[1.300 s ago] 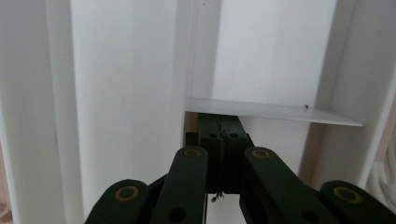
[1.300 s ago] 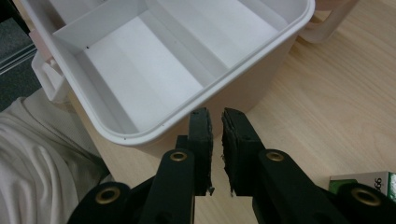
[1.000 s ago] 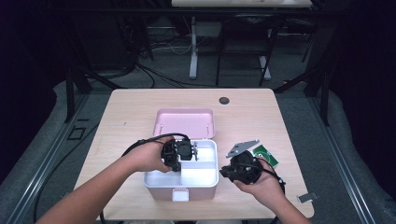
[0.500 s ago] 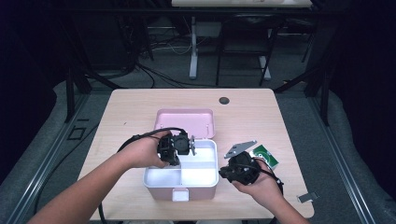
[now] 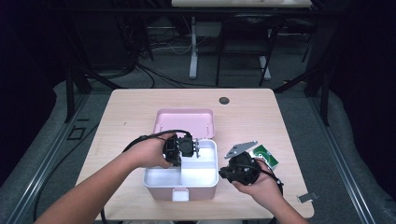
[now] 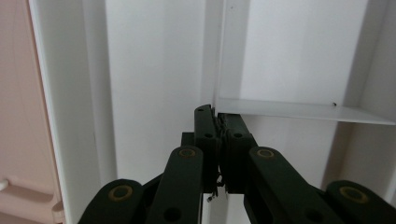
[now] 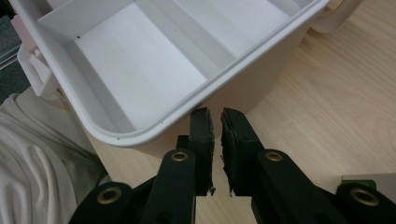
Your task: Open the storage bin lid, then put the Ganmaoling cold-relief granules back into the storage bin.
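Observation:
A white box (image 5: 205,181) with inner dividers stands open at the table's front, its pink lid (image 5: 184,122) lying back behind it. My left gripper (image 5: 187,149) hangs over the box's rear middle. In the left gripper view it (image 6: 216,114) is shut, tips right at the end of a thin white divider (image 6: 299,111); whether it pinches the divider is unclear. My right gripper (image 5: 233,172) sits on the table by the box's right wall. In the right gripper view it (image 7: 217,116) is nearly closed on nothing, tips just short of the box's rounded rim (image 7: 224,77).
A green packet (image 5: 264,155) lies right of the box, behind my right hand. A small dark round disc (image 5: 224,100) sits at the table's far edge, and a small grey piece (image 5: 308,197) near the front right corner. Pale cloth (image 7: 37,158) shows beside the box.
My left hand and gripper have shifted slightly back over the box. The right gripper has crept a little toward the box's right wall.

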A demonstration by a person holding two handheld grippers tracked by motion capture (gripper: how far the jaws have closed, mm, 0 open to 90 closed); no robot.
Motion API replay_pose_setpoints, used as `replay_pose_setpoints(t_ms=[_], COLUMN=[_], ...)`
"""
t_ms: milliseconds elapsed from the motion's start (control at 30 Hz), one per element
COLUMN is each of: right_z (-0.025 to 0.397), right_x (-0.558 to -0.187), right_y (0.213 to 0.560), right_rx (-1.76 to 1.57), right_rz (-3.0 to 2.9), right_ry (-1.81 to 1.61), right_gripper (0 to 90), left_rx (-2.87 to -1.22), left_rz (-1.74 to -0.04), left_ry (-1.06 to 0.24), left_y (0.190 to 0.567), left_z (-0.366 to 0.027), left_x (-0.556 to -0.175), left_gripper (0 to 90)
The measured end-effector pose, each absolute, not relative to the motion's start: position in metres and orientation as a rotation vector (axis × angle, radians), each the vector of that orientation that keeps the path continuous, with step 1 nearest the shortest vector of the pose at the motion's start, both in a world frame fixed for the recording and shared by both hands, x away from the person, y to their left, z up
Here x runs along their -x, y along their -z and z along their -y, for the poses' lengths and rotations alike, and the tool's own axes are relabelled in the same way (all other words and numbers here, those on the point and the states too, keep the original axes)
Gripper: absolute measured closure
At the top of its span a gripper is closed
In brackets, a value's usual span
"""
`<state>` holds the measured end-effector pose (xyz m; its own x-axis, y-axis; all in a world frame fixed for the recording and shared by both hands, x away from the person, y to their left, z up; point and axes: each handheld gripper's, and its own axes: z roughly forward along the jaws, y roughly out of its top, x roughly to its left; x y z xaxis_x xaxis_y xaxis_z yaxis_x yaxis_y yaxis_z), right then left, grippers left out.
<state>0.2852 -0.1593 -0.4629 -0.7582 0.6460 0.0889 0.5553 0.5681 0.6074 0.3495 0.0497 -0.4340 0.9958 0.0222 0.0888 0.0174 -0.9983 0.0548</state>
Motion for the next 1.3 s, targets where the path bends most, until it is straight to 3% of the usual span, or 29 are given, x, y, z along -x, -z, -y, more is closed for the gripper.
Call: replay_pose_setpoints(t_ms=[867, 1300], right_z=[0.159, 0.167], right_x=[-0.289, -0.288], right_y=[0.466, 0.464], right_rx=[-1.049, -1.066], right_rz=[-2.650, -2.633], right_ry=[-0.968, -0.981], right_gripper=[80.1, 80.1], left_rx=[-3.101, -3.071], left_rz=[-0.026, -0.042], left_ry=[-0.078, -0.155], left_y=[0.437, 0.411], left_z=[-0.051, -0.057], left_x=[-0.351, -0.347], left_gripper=[89.0, 89.3])
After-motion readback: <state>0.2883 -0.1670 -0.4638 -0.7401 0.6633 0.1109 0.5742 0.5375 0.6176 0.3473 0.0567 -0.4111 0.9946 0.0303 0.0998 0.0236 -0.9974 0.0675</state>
